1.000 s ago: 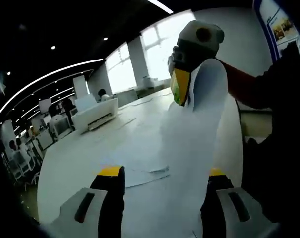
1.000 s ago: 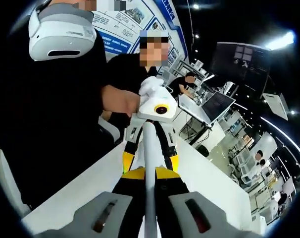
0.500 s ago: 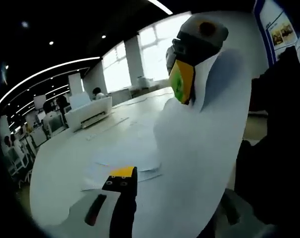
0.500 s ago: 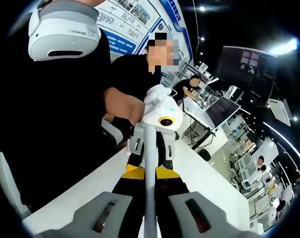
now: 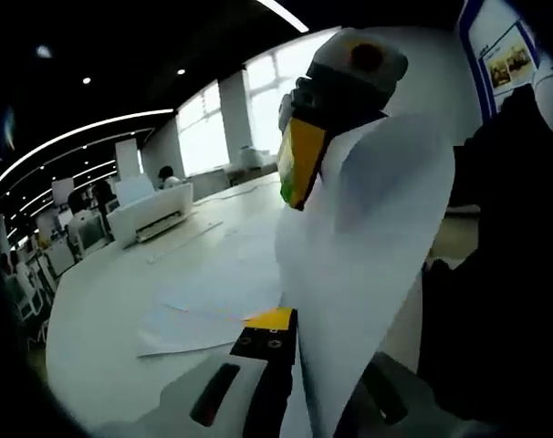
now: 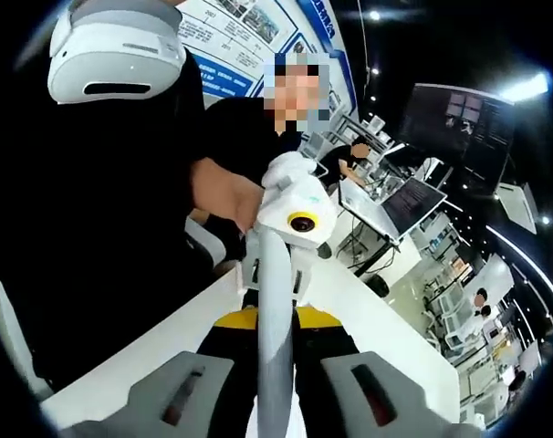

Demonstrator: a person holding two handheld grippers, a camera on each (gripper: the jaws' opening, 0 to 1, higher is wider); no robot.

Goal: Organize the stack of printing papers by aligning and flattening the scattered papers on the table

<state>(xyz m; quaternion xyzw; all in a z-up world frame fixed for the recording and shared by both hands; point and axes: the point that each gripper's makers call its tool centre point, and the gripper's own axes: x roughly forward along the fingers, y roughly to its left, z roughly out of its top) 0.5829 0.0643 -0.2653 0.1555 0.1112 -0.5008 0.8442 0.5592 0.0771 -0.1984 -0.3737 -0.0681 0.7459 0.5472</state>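
1. The sheet of paper (image 5: 368, 265) hangs in the air above the table (image 5: 121, 283), held between both grippers, curved and limp.
2. Judged light, thin, floppy and easily creased; opposite edges are the best hold.
3. The left gripper (image 5: 299, 365) pinches the sheet's near edge.
4. The right gripper (image 6: 275, 342) is pressed together on the far edge.
5. Loose papers (image 5: 199, 324) lie flat on the table below.

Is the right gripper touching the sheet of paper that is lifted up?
Touching. In the right gripper view, the right gripper has its jaws shut on the paper sheet, seen edge-on.
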